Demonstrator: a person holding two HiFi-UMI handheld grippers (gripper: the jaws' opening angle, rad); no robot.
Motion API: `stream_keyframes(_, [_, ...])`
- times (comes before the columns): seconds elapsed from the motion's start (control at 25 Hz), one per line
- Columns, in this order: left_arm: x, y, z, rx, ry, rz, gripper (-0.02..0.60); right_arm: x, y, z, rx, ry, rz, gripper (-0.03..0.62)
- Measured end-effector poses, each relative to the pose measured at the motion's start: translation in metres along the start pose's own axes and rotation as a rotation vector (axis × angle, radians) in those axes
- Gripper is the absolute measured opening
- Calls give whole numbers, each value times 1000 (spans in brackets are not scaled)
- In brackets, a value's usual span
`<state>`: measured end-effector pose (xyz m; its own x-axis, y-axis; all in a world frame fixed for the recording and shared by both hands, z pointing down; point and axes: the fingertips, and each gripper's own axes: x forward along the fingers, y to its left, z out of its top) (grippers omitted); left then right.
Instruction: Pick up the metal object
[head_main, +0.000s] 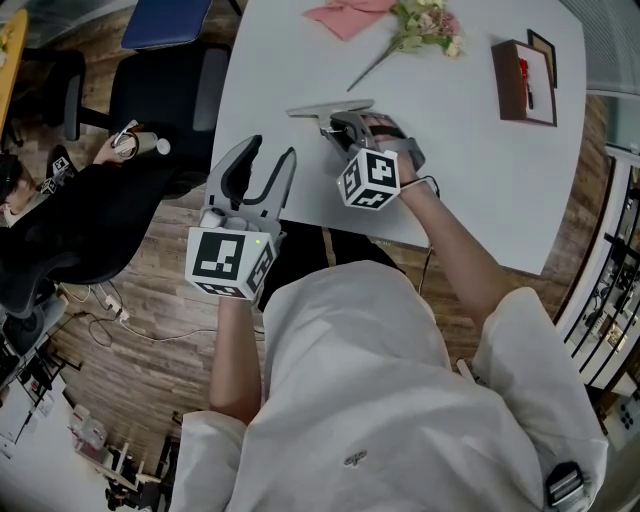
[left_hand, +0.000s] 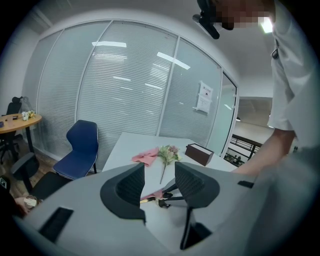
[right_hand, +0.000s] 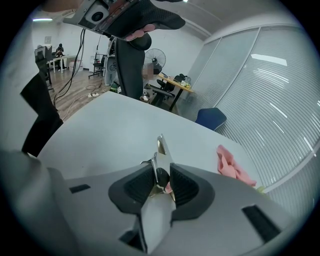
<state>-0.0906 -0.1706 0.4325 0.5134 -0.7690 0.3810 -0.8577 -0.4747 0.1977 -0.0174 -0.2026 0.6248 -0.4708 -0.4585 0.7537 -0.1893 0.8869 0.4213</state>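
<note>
Right gripper (head_main: 340, 128) — jaws drawn narrow, pads clamped on the metal object (head_main: 330, 108), which sits low on the white table (head_main: 460, 160) near its front edge. Left gripper (head_main: 272, 152) at 8 o'clock of it, off the table edge — jaws apart, nothing between them.

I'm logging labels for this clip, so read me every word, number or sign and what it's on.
No text is readable.
Sheet on the glass wall: print too small to read.
Left marker cube and right marker cube: black-and-white patterns, no letters.
Brown box: red mark, too small to read.
</note>
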Motion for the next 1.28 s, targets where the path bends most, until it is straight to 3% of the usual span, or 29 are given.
stream_keyframes(1.28, [-10, 0, 4, 1, -32, 25, 200, -5, -15, 10, -101, -9, -60, 20])
